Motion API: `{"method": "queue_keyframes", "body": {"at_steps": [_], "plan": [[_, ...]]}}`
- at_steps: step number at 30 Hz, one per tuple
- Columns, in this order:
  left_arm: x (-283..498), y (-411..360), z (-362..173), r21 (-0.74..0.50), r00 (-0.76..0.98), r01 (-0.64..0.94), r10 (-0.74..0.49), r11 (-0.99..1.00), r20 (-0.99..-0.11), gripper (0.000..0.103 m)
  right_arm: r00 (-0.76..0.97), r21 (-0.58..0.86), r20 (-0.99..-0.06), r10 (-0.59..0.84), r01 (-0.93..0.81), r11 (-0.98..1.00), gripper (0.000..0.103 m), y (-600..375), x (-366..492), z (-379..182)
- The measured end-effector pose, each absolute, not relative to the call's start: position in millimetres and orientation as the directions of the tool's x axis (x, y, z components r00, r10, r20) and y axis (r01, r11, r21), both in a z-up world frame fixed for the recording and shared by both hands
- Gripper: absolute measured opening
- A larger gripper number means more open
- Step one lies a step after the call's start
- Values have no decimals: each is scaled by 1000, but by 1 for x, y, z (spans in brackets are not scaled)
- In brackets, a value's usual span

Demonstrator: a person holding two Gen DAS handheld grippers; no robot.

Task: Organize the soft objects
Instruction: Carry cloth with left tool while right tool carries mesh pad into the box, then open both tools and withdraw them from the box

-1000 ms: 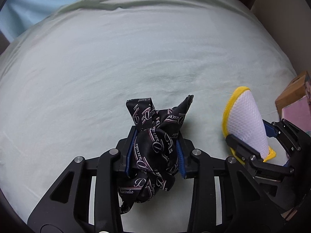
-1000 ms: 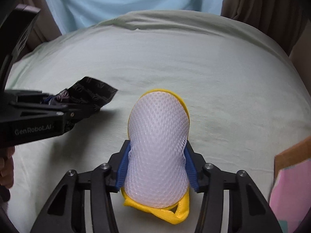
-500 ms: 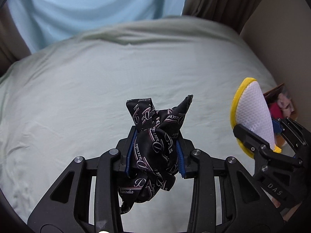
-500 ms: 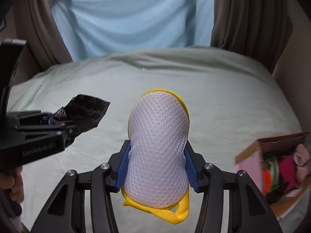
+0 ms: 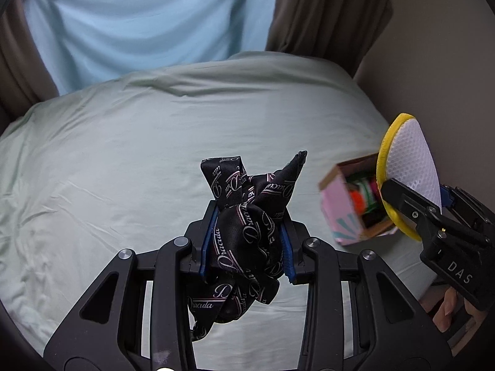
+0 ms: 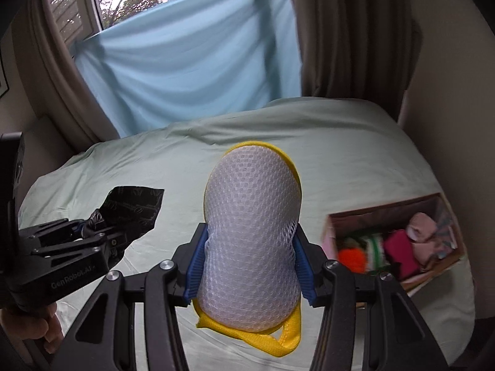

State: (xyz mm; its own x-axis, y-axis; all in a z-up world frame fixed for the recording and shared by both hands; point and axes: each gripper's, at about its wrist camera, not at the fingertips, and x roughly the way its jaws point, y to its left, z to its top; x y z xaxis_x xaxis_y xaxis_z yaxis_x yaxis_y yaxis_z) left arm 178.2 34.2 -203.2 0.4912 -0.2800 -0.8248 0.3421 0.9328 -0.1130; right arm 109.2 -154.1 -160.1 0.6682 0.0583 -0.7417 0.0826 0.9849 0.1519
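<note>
Two soft items are in hand, both carried above the pale green bedsheet (image 5: 130, 160). The left gripper (image 5: 246, 247) is pinched on a crumpled black satin cloth with white script lettering (image 5: 247, 216), bunched between the blue pads (image 5: 208, 241) with loose ends hanging below. The right gripper (image 6: 249, 262) squeezes a white mesh pouch with yellow fabric trim (image 6: 252, 213) at its waist; the yellow loop (image 6: 278, 340) dangles underneath.

Handling judgement: both items look light and compliant. The satin is likely slippery, so a grip across the thick bunch is safer than on one layer. The mesh should offer good friction but deforms; hold it mid-body.

An open cardboard box with pink sides (image 6: 331, 216), already containing colourful soft goods, sits near the bed's right edge.
</note>
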Motion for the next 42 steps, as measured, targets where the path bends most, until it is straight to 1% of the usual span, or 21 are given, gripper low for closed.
{"method": "queue_keyframes", "body": {"at_steps": [7, 12, 18, 26, 29, 37, 41, 42], "plan": [[148, -45, -182, -114, 513, 318, -272, 941, -814, 32, 655, 139, -754, 49, 86, 986, 47, -234, 89, -149], [144, -110, -188, -145, 496, 306, -288, 941, -819, 32, 640, 121, -768, 35, 91, 989, 47, -302, 84, -151], [149, -184, -203, -161, 458, 312, -296, 936, -838, 32, 593, 127, -804, 30, 122, 984, 47, -377, 93, -168], [178, -239, -248, -190, 374, 281, -289, 941, -881, 32, 504, 164, -862, 56, 172, 971, 47, -437, 117, -206], [187, -262, -273, -169, 332, 287, -263, 943, -906, 32, 476, 188, -876, 80, 183, 965, 47, -450, 129, -223], [206, -286, -345, -118, 215, 279, -182, 953, -959, 32, 395, 288, -900, 185, 219, 932, 47, -462, 155, -278], [207, -297, -361, -92, 189, 303, -154, 949, -970, 32, 369, 322, -903, 222, 236, 917, 48, -463, 164, -299], [208, -300, -363, -88, 182, 308, -150, 947, -972, 32, 361, 329, -904, 230, 241, 913, 50, -463, 167, -302]]}}
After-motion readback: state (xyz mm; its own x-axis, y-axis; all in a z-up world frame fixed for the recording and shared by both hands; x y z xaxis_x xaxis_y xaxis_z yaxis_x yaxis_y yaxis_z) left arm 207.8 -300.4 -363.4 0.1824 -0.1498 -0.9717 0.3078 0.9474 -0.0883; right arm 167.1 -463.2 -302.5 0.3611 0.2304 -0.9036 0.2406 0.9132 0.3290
